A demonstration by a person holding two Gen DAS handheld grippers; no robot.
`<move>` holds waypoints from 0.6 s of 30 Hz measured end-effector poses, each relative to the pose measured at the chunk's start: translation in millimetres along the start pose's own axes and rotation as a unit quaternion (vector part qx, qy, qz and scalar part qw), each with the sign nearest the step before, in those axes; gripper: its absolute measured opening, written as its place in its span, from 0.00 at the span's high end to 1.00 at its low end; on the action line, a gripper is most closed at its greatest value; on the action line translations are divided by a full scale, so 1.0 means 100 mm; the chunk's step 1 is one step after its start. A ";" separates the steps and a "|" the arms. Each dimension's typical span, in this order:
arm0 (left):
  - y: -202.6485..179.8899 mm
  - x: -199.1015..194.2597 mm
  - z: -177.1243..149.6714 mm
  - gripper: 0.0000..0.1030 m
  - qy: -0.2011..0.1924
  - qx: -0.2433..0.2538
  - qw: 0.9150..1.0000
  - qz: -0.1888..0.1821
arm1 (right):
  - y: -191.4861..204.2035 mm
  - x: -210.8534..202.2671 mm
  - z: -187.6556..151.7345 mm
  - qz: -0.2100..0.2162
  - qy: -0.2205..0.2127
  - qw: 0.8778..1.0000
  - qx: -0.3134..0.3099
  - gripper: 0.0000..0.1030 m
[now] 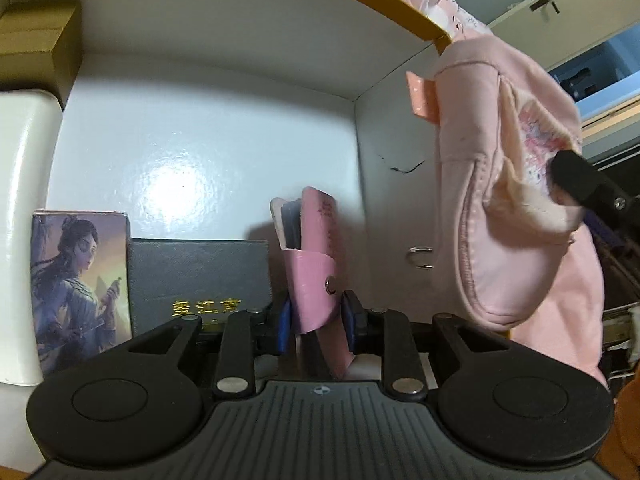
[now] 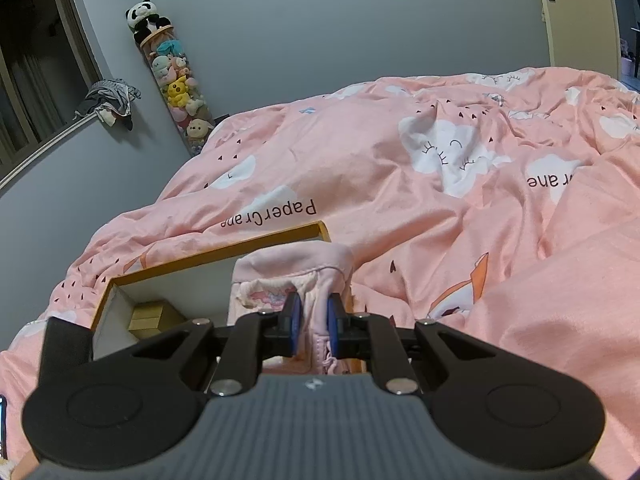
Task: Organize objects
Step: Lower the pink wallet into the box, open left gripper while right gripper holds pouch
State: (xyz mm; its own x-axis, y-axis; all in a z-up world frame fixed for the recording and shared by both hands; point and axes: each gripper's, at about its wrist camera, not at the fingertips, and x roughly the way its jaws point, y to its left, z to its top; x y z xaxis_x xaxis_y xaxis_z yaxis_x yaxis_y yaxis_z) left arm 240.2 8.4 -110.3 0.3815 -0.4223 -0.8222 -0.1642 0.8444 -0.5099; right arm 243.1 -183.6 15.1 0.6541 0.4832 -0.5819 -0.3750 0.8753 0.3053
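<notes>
Pink duvet [image 2: 460, 208] rumpled right across the bed, clouds and "PaperCrane" printed on it. Over by the grey wall, a tall clear tube of plush toys [image 2: 180, 92] with a panda [image 2: 145, 18] perched on top.

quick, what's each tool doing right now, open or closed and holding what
Left tool: closed on the pink snap case, inside the white box.
Right tool: closed on the rim of the pink fabric pouch, at the box's edge.
</notes>
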 end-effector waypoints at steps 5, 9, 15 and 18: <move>-0.01 -0.10 -0.04 0.61 -0.005 0.017 1.000 -0.003 | 0.01 -0.02 0.00 -0.004 -0.003 1.000 -0.005 0.86; 0.03 -0.30 -0.06 0.51 -0.026 0.015 0.999 -0.023 | 0.01 -0.06 0.01 -0.008 -0.008 1.000 -0.006 0.86; 0.21 -0.72 -0.05 0.52 -0.086 0.004 0.994 -0.066 | 0.02 -0.09 0.00 -0.009 -0.006 1.000 -0.009 0.86; 0.26 -0.81 -0.01 0.56 -0.098 0.013 0.993 -0.066 | 0.08 -0.07 -0.02 -0.002 -0.002 1.000 -0.014 0.86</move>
State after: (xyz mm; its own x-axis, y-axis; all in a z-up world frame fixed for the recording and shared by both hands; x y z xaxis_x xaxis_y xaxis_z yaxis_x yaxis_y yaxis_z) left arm 204.0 64.0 -56.8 0.5688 -0.4603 -0.6816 -0.0780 0.7948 -0.6018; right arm 234.2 -179.8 20.3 0.6585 0.4805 -0.5792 -0.3916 0.8760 0.2816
